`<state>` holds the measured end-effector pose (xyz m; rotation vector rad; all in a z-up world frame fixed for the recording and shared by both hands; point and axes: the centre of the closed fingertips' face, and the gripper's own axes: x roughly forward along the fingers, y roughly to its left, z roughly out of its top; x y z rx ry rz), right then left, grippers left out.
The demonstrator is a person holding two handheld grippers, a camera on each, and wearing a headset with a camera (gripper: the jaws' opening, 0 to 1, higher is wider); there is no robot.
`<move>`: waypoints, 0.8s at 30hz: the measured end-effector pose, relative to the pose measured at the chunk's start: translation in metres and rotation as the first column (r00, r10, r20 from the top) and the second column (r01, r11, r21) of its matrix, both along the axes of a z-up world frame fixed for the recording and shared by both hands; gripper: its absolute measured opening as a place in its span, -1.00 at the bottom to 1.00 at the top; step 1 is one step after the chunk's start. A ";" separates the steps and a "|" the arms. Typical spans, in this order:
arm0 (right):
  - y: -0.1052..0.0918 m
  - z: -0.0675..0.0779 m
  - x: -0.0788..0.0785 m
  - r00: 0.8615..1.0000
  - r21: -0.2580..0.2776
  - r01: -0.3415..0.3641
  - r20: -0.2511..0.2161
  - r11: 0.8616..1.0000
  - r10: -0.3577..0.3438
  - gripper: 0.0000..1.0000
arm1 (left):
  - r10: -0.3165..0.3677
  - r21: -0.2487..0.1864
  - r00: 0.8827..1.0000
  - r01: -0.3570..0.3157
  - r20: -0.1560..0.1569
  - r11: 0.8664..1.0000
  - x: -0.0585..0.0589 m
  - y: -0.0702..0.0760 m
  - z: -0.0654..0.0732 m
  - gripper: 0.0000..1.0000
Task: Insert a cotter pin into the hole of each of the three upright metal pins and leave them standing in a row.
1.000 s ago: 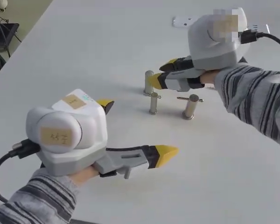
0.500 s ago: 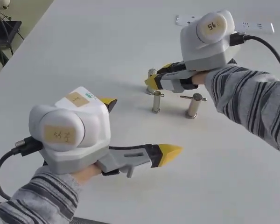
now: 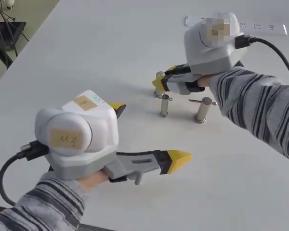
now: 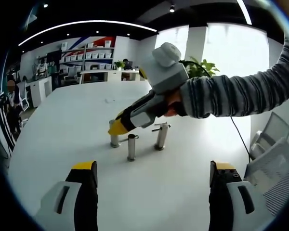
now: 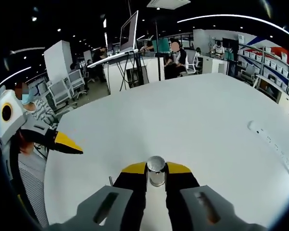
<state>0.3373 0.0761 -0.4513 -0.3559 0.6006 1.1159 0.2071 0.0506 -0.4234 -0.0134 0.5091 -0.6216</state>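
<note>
The right gripper (image 5: 156,168) is clenched on the end pin (image 3: 159,75), which stands upright on the table (image 3: 86,53). The left gripper (image 4: 154,166) hangs released, jaws wide, well apart from the row.

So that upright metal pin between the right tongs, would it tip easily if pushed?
Probably: the pin is tall and slim on a small base, so a high push would likely topple it. It looks like solid metal, so stiff and fairly heavy. Being round, it could roll once down.
</note>
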 end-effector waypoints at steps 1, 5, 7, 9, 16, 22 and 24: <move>-0.001 0.000 -0.001 1.000 -0.006 0.001 0.003 1.000 -0.001 -0.83 | -0.001 0.001 1.000 0.001 -0.001 1.000 0.000 0.000 0.000 0.92; -0.002 0.000 0.001 1.000 -0.010 -0.004 -0.008 1.000 0.004 -0.84 | 0.000 -0.009 1.000 0.000 -0.001 1.000 -0.001 -0.001 0.001 0.91; -0.005 0.000 0.001 1.000 -0.010 0.007 -0.011 1.000 -0.007 -0.84 | -0.002 -0.008 1.000 0.002 -0.003 1.000 -0.001 -0.002 0.000 0.91; -0.006 0.001 0.002 1.000 -0.017 0.001 -0.002 1.000 -0.001 -0.84 | -0.005 -0.005 1.000 0.005 -0.002 1.000 -0.001 -0.003 0.000 0.91; -0.026 0.012 0.002 1.000 -0.016 -0.020 0.020 1.000 0.020 -0.84 | -0.014 0.000 1.000 0.014 -0.004 1.000 -0.002 -0.005 0.000 0.90; -0.049 0.013 0.004 0.999 -0.041 -0.014 0.028 0.999 0.016 -0.84 | -0.022 -0.003 1.000 0.022 0.001 1.000 -0.002 -0.007 0.001 0.91; -0.057 0.013 0.004 0.999 -0.049 -0.014 0.028 0.999 0.016 -0.84 | -0.026 -0.004 1.000 0.026 0.004 1.000 -0.003 -0.008 0.002 0.91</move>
